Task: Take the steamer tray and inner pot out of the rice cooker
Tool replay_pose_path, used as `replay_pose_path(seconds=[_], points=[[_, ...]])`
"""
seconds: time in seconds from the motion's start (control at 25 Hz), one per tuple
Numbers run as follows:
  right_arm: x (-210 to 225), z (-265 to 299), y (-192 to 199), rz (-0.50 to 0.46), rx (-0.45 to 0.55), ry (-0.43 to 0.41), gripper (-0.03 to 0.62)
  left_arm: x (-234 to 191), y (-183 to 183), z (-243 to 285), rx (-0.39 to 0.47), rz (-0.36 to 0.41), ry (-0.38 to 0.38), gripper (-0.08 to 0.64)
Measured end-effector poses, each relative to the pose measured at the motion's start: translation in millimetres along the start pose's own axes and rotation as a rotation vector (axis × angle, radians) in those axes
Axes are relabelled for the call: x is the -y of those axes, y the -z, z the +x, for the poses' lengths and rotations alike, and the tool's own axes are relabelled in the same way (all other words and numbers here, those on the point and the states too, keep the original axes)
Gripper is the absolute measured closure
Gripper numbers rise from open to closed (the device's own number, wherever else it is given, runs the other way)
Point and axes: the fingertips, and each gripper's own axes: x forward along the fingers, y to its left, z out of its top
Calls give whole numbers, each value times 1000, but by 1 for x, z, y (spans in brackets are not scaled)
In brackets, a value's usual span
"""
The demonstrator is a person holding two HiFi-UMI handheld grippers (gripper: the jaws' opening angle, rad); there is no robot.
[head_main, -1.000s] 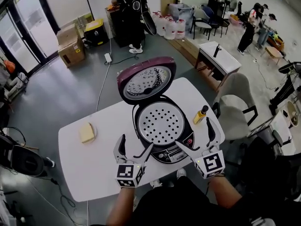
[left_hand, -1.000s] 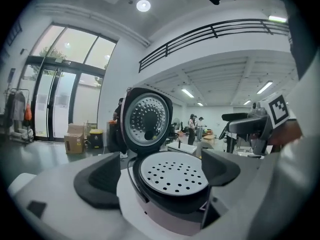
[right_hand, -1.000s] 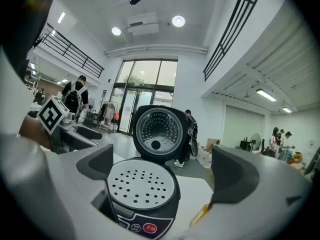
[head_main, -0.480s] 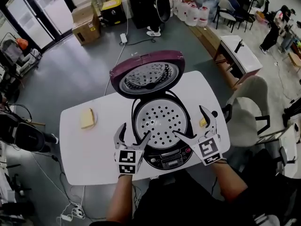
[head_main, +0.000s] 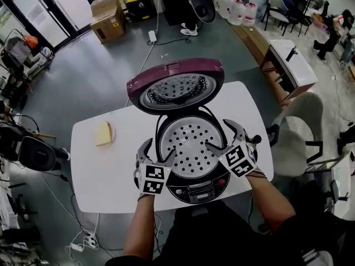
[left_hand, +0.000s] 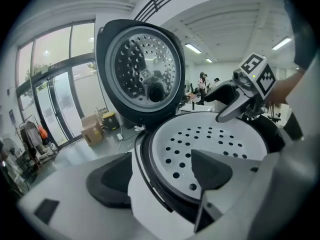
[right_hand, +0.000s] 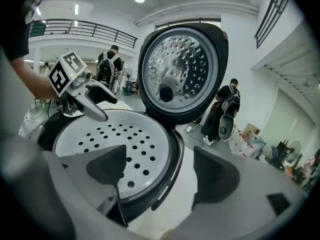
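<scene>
Both grippers hang low over the open cooker with their jaws partly apart and closing, and neither has hold of anything. The left gripper [head_main: 157,152] straddles the cooker's left rim, with one jaw outside the wall and the other above the tray. The right gripper [head_main: 216,133] straddles the right rim the same way. In each gripper view the pads stand clear of the rim between them.

The round white metal steamer tray [head_main: 191,146], pierced with rows of small dark holes, sits flat in the mouth of the black rice cooker [head_main: 197,188]. A dark rim rings it. The cooker stands at the near edge of the white round-cornered table [head_main: 100,184], right of the middle, with its control panel facing the person. Its maroon lid [head_main: 175,87] stands open behind the tray on the far side, showing a silver, perforated inner plate.

A pale yellow rectangular sponge [head_main: 103,133] lies alone near the table's left edge, well apart from the cooker. Off the table's right edge stands a grey chair [head_main: 299,126]. Farther back on the grey floor are a brown cardboard box [head_main: 108,22] and a person in dark clothes [head_main: 186,1].
</scene>
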Motion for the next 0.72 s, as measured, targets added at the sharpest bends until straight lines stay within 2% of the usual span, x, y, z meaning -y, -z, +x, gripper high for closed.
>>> replay_pose_path(seconds=[0.16, 0.36, 0.48, 0.72], points=[[-2, 16, 2, -33, -39, -18, 232, -4, -4, 9, -46, 103, -23, 243], [-5, 29, 1, -81, -78, -37, 307, -8, -1, 18, -93, 174, -47, 288], [-6, 34, 3, -110, -100, -38, 311, -9, 3, 22, -102, 183, -42, 290], [0, 38, 5, -161, -110, 13, 435, -11, 1, 26, -109, 203, -65, 359]])
